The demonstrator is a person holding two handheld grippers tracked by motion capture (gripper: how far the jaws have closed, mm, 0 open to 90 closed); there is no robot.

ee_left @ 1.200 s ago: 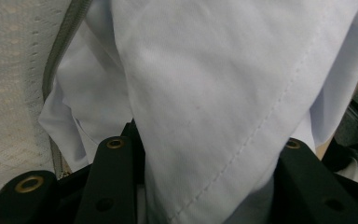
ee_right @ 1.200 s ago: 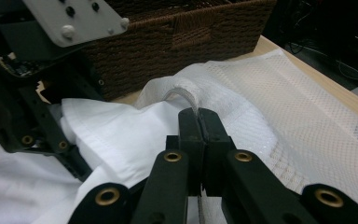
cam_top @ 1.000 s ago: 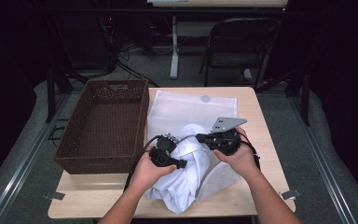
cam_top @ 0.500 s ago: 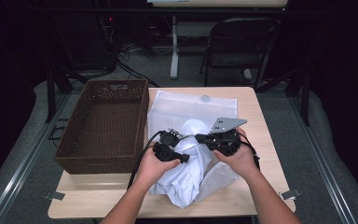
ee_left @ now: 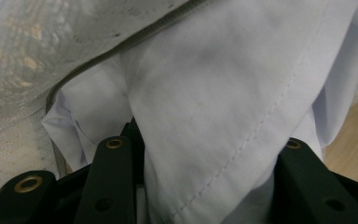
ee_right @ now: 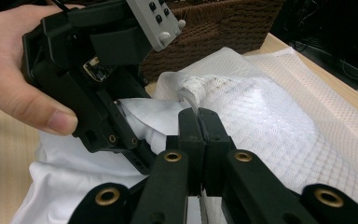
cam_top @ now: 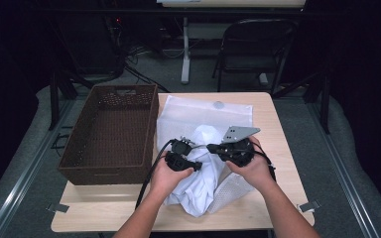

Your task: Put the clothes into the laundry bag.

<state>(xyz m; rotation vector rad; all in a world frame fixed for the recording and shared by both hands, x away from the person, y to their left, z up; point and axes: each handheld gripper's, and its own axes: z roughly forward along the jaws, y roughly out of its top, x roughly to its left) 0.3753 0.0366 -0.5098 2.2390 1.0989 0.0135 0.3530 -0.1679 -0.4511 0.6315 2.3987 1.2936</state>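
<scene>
A: Tool status?

B: Right tool (ee_right: 199,122) clenched on the edge of the mesh laundry bag (cam_top: 206,111) at its opening. Left tool (ee_left: 200,182) grasping a fold of the white garment (cam_top: 206,171), half out of the bag, mid-counter (cam_top: 278,106).

A: Handling?

B: Both light, limp, no stiffness. The cloth looks likely to slip, so pinch a hem or thick fold. Take the bag by its zip edge.

A: Counts?

B: One garment, one bag, one wicker basket (cam_top: 111,134), two tools.
</scene>
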